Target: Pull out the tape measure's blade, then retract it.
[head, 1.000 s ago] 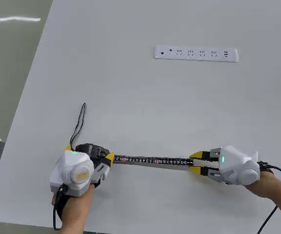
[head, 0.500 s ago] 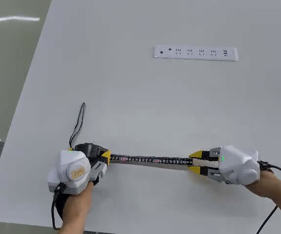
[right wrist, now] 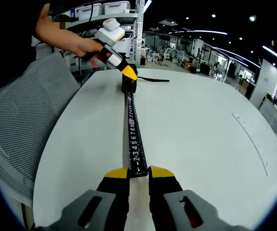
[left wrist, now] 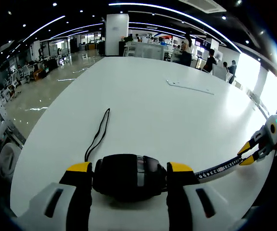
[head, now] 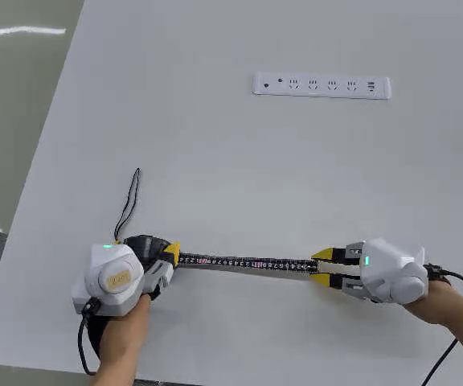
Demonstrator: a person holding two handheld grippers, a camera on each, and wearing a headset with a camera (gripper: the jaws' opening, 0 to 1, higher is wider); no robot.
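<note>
The black tape measure case (head: 146,244) (left wrist: 129,175) (right wrist: 130,83) lies near the table's front left, and my left gripper (head: 164,259) (left wrist: 130,169) is shut on it. Its black blade (head: 243,263) (left wrist: 220,169) (right wrist: 133,139) with white numbers runs out to the right, low over the table. My right gripper (head: 322,268) (right wrist: 138,172) is shut on the blade's end. A thin black wrist loop (head: 129,201) (left wrist: 98,134) trails from the case toward the table's far side.
A white power strip (head: 321,86) (left wrist: 190,87) lies flat at the far side of the white table (head: 239,169). The table's left edge (head: 30,185) drops to a glossy floor. A grey mesh chair (right wrist: 18,125) stands at the table's front edge, close by the right gripper.
My left gripper has drawn the case a little further left, so more blade shows. The right gripper has held its place on the blade's end.
</note>
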